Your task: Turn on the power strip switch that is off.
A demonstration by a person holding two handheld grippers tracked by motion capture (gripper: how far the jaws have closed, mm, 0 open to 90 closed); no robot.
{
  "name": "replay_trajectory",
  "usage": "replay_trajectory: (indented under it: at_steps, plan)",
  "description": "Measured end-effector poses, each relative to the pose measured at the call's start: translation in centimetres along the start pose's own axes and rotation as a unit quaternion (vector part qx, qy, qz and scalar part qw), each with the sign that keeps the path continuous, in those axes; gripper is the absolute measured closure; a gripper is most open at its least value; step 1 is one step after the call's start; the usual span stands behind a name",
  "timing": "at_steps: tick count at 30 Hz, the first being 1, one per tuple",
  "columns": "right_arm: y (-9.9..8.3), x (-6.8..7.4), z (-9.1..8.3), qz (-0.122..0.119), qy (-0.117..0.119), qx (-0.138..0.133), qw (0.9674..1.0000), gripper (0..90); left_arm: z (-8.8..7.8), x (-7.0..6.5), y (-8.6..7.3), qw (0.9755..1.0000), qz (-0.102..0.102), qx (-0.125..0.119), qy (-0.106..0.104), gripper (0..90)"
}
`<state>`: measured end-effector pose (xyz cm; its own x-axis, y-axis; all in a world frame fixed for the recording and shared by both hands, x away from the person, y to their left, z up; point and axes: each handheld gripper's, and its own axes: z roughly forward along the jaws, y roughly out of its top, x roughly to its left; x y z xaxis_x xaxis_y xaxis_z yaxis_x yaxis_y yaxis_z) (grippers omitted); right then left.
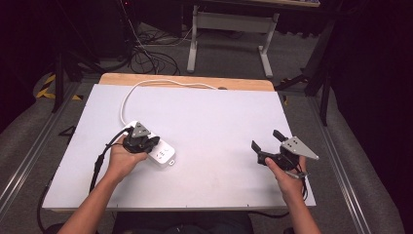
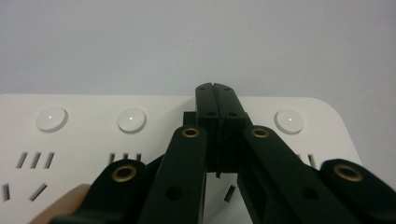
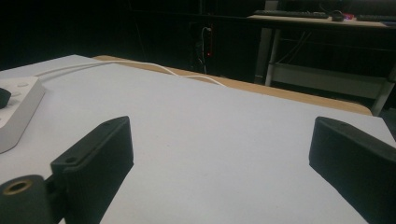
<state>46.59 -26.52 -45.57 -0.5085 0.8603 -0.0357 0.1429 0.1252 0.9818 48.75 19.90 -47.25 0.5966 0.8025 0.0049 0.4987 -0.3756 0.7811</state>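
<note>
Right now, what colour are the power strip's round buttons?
White, like the white plastic power strip itself; clearest in the left gripper view.

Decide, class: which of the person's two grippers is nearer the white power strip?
Left. The left gripper sits right over the power strip, jaws shut above its sockets. The right gripper, jaws open, is far across the table.

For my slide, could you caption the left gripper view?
Left gripper, jaws shut, poised over a white power strip.

My white power strip (image 1: 158,152) lay on the near left of the white table (image 1: 219,126), its white cable (image 1: 127,95) curving away to the far edge. Beyond the table stood a grey desk frame (image 1: 229,34), and black cables (image 1: 151,56) lay tangled on the floor.
</note>
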Motion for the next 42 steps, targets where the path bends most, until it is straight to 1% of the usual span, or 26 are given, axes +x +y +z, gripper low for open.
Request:
replay_trajectory:
  at_steps: [1, 3, 4, 7, 14, 15, 16, 18, 20, 30, 34, 42]
  plan:
    - [0.02, 0.03, -0.02, -0.001, 0.0, 0.001, 1.0, 6.9, 0.04, 0.07, -0.11, 0.9999, -0.009, -0.001, -0.005, 90.0]
    - [0.06, 0.08, -0.04, -0.002, 0.002, -0.002, 1.0, 6.9, 0.01, 0.1, -0.12, 1.0, -0.006, 0.0, -0.005, 90.0]
    - [0.06, 0.08, -0.04, -0.002, 0.002, -0.002, 1.0, 6.9, 0.02, 0.13, -0.14, 0.9999, -0.011, 0.0, -0.009, 90.0]
    - [0.07, 0.05, -0.05, 0.0, 0.001, -0.002, 1.0, 6.9, 0.04, 0.14, -0.12, 0.9999, -0.01, 0.0, -0.009, 90.0]
    - [0.09, 0.3, -0.02, -0.003, 0.002, 0.0, 1.0, 6.9, 0.03, 0.17, -0.07, 0.9999, -0.014, 0.002, -0.01, 90.0]
    - [0.1, 0.35, -0.04, -0.002, 0.003, 0.0, 1.0, 6.9, -0.01, 0.21, -0.01, 1.0, -0.007, 0.004, -0.004, 90.0]
    - [0.1, 0.35, -0.04, -0.002, 0.003, 0.0, 1.0, 6.9, -0.03, 0.2, 0.04, 1.0, -0.005, 0.005, 0.001, 90.0]
    - [0.13, 0.41, -0.07, -0.004, 0.003, -0.001, 1.0, 6.9, 0.02, 0.18, 0.03, 0.9998, -0.015, 0.006, -0.01, 90.0]
    - [0.21, 0.45, -0.16, -0.004, 0.003, -0.003, 1.0, 6.9, 0.01, 0.25, 0.02, 0.9998, -0.017, 0.006, -0.013, 90.0]
    - [0.31, 0.44, -0.5, -0.003, -0.002, -0.004, 1.0, 6.9, 0.0, 0.31, 0.12, 0.9998, -0.016, 0.008, -0.01, 90.0]
    - [0.28, 0.4, -0.53, -0.004, -0.002, -0.004, 1.0, 6.9, 0.01, 0.33, 0.12, 0.9997, -0.019, 0.008, -0.013, 90.0]
    - [0.23, 0.43, -0.45, -0.005, -0.001, -0.002, 1.0, 6.9, 0.01, 0.35, 0.15, 0.9997, -0.018, 0.009, -0.012, 90.0]
